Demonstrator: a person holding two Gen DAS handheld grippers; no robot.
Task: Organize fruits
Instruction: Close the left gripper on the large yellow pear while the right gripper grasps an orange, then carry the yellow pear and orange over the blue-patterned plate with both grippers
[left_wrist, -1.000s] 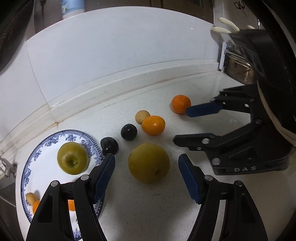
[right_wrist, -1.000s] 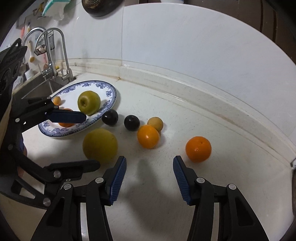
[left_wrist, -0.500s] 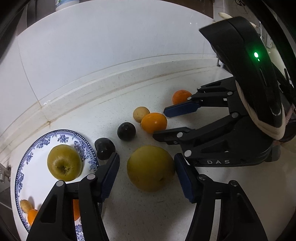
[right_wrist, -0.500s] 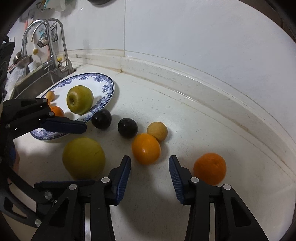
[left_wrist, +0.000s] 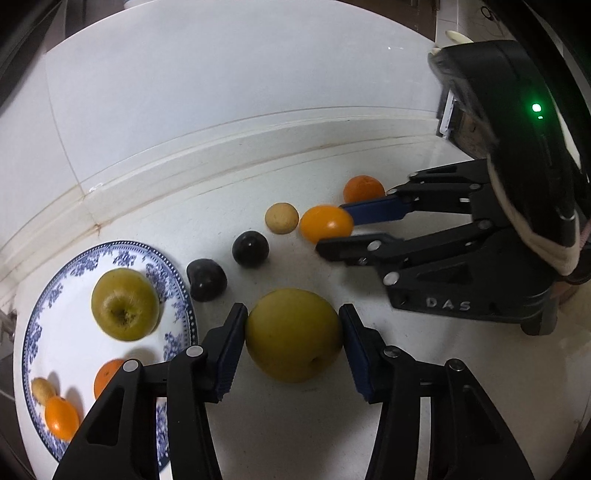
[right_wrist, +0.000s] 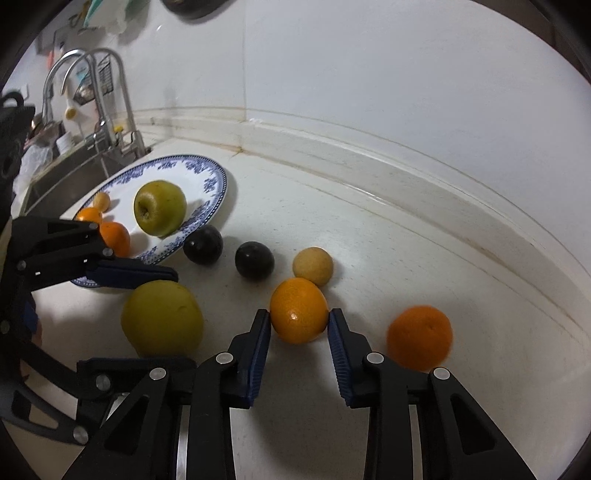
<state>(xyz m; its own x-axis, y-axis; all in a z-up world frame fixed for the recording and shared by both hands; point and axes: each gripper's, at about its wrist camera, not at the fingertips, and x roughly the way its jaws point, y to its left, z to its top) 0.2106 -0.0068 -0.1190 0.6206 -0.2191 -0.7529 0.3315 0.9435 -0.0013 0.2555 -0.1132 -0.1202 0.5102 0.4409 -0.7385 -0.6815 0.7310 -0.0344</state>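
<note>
4 fruits are sitting on my plate (left_wrist: 177, 295); 6 are waiting on the counter. I'm closing the left gripper (left_wrist: 293, 334) on the pear (left_wrist: 293, 334), the right gripper (right_wrist: 299, 325) on an orange (right_wrist: 298, 310).

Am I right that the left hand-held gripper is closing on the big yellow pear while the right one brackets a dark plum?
Not quite: the right hand-held gripper brackets the orange, not a plum, as the right wrist view shows. The left hand-held gripper is indeed on the big yellow pear.
</note>
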